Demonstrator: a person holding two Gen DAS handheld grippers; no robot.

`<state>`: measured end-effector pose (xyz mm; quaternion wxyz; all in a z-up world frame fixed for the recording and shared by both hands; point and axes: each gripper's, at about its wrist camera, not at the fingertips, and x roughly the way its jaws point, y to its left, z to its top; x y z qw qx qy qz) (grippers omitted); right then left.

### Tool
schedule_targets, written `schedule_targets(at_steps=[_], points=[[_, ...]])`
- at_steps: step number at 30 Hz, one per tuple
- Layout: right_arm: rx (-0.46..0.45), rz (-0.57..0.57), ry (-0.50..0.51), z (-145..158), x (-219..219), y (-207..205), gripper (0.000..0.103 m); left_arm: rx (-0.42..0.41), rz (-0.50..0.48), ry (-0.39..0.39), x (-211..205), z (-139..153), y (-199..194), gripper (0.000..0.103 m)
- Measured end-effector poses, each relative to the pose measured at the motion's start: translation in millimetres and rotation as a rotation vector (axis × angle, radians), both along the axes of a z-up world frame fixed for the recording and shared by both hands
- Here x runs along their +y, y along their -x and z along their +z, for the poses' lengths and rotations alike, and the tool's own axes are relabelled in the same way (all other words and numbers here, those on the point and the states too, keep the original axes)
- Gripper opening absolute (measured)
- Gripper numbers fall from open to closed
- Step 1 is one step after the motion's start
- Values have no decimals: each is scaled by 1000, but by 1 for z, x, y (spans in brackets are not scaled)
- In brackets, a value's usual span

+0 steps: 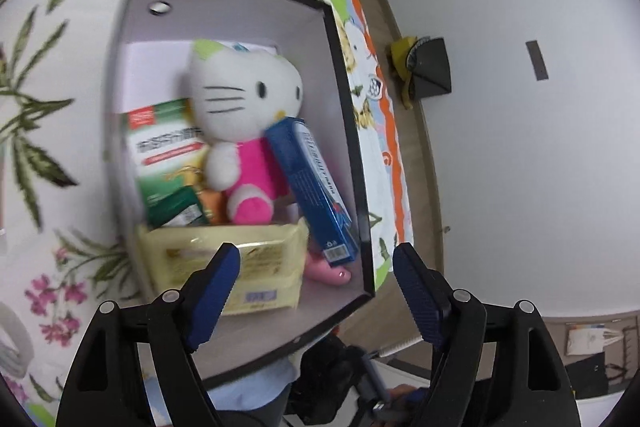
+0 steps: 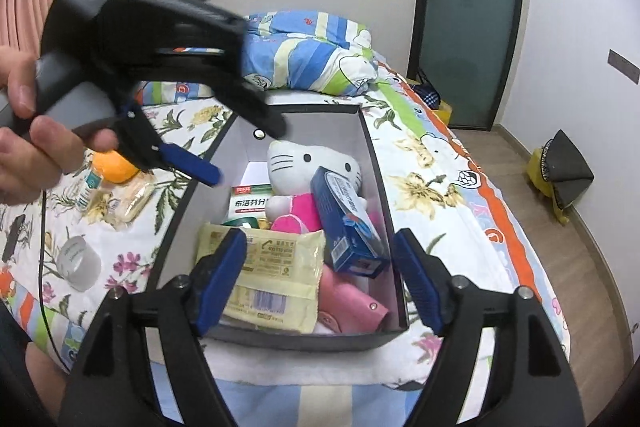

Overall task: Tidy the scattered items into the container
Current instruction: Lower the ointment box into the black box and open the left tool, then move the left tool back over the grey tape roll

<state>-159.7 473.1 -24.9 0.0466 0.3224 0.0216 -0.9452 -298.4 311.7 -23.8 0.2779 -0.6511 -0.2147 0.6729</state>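
A black box with a white inside [image 2: 382,167] [image 1: 344,67] sits on the floral bed. In it lie a white and pink cat plush [image 2: 308,167] [image 1: 244,99], a blue carton [image 2: 348,223] [image 1: 316,187], a yellow wipes pack [image 2: 272,267] [image 1: 224,255], a green and white medicine box [image 2: 248,205] [image 1: 168,147] and a pink pouch [image 2: 348,303]. My left gripper [image 1: 316,259] is open and empty above the box; it also shows in the right wrist view [image 2: 248,147]. My right gripper [image 2: 320,247] is open and empty over the box's near end.
On the bed left of the box lie an orange [image 2: 114,167], a small bottle [image 2: 88,187], a clear packet [image 2: 136,199] and a roll of tape [image 2: 78,263]. A striped pillow [image 2: 312,55] lies behind the box. A dustpan [image 2: 560,167] stands on the wooden floor at right.
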Motion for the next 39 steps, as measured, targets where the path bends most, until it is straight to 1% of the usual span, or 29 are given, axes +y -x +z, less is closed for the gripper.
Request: schedule_targets(at_steps=[2, 6, 10, 14, 15, 16, 18, 20, 21, 23, 25, 29, 32, 35, 38, 39], points=[[2, 1, 4, 5, -2, -4, 77, 25, 26, -2, -22, 12, -6, 79], [19, 24, 4, 25, -25, -31, 79, 89, 86, 4, -69, 41, -21, 79], [35, 64, 22, 44, -56, -58, 86, 142, 146, -5, -116, 70, -42, 79], [56, 133, 25, 61, -90, -80, 91, 199, 188, -6, -168, 95, -74, 79], [60, 149, 28, 64, -99, -84, 94, 212, 201, -8, -183, 100, -84, 79], [63, 169, 34, 66, -110, -90, 97, 227, 216, -10, -197, 103, -94, 80], [60, 208, 49, 67, -128, -98, 97, 251, 246, -13, -226, 106, -114, 84], [48, 248, 67, 67, -148, -107, 98, 260, 279, -36, -257, 103, -133, 90], [44, 263, 74, 66, -157, -111, 98, 261, 292, -48, -268, 101, -142, 92], [34, 296, 88, 64, -175, -120, 98, 263, 309, -62, -293, 92, -160, 93], [30, 319, 103, 62, -192, -129, 98, 261, 323, -47, -315, 82, -177, 93], [21, 337, 129, 54, -217, -142, 98, 246, 403, -47, -360, 54, -210, 93], [2, 339, 151, 47, -234, -148, 98, 248, 463, 0, -384, 35, -227, 93], [-22, 345, 185, 39, -246, -151, 98, 252, 503, 30, -398, 19, -238, 93], [-57, 336, 214, 31, -260, -147, 97, 254, 510, 48, -402, 9, -242, 93], [-67, 330, 218, 30, -263, -145, 95, 254, 510, 51, -402, 6, -243, 93]])
